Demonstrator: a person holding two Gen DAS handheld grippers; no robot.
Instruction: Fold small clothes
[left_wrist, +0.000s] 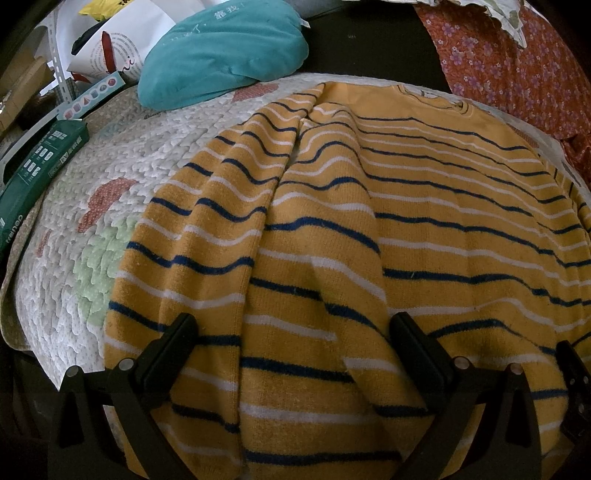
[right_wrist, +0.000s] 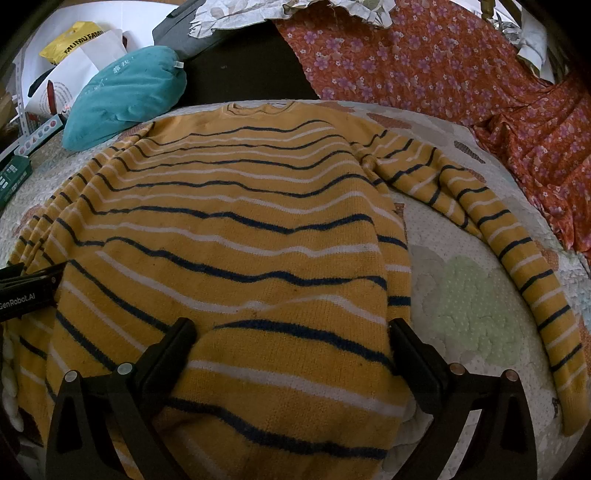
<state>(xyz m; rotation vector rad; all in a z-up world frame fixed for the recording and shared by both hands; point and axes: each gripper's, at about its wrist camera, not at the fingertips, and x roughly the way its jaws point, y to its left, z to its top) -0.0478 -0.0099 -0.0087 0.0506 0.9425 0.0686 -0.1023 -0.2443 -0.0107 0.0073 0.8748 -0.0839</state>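
Note:
A yellow sweater (left_wrist: 424, 221) (right_wrist: 236, 229) with dark blue and white stripes lies spread flat on a white quilted mat (left_wrist: 74, 229) (right_wrist: 465, 302), collar at the far end. Its left sleeve (left_wrist: 207, 229) is folded alongside the body. Its right sleeve (right_wrist: 517, 258) trails out over the mat to the right. My left gripper (left_wrist: 291, 332) is open above the hem near the left sleeve, with nothing between its fingers. My right gripper (right_wrist: 291, 332) is open over the hem's right part. The left gripper's body (right_wrist: 26, 291) shows at the right wrist view's left edge.
A teal cushion (left_wrist: 221, 55) (right_wrist: 125, 99) rests on the mat's far left corner. Green boxes (left_wrist: 37, 170) and paper bags (left_wrist: 110, 40) crowd the left side. An orange floral cloth (right_wrist: 461, 74) (left_wrist: 517, 70) lies at the far right. A dark surface (right_wrist: 251, 74) sits behind the collar.

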